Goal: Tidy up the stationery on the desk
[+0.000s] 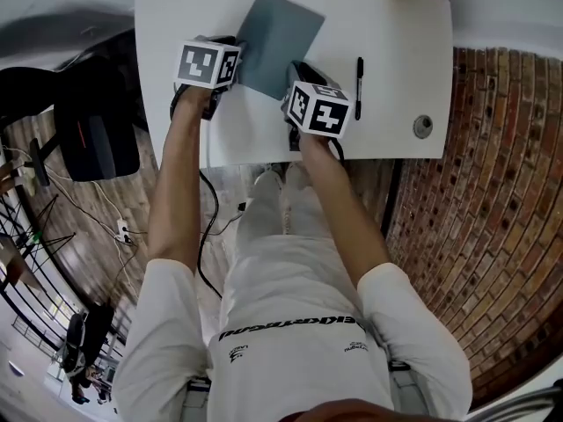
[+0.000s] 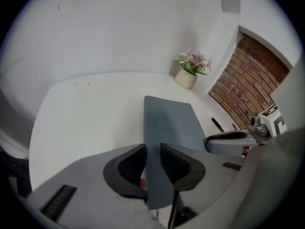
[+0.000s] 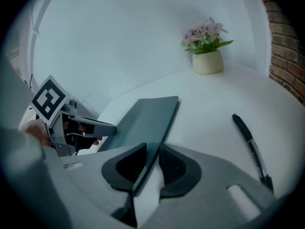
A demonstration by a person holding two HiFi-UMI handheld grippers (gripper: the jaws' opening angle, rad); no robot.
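Note:
A grey-blue notebook (image 1: 277, 29) lies at an angle on the white desk (image 1: 396, 42). My left gripper (image 1: 233, 53) is at the notebook's near left corner and my right gripper (image 1: 299, 70) at its near right corner. In the left gripper view the notebook (image 2: 169, 123) runs between the jaws of the left gripper (image 2: 152, 159), which stand wide. In the right gripper view the notebook's edge (image 3: 143, 116) passes between the jaws of the right gripper (image 3: 151, 163), with white desk showing beside one pad. A black pen (image 1: 359, 84) lies to the right of the notebook.
A small potted plant (image 3: 206, 46) stands at the desk's far edge near the wall. A round cable grommet (image 1: 423, 127) sits at the desk's near right corner. A dark chair (image 1: 97, 139) is left of the desk, and brick-patterned floor on the right.

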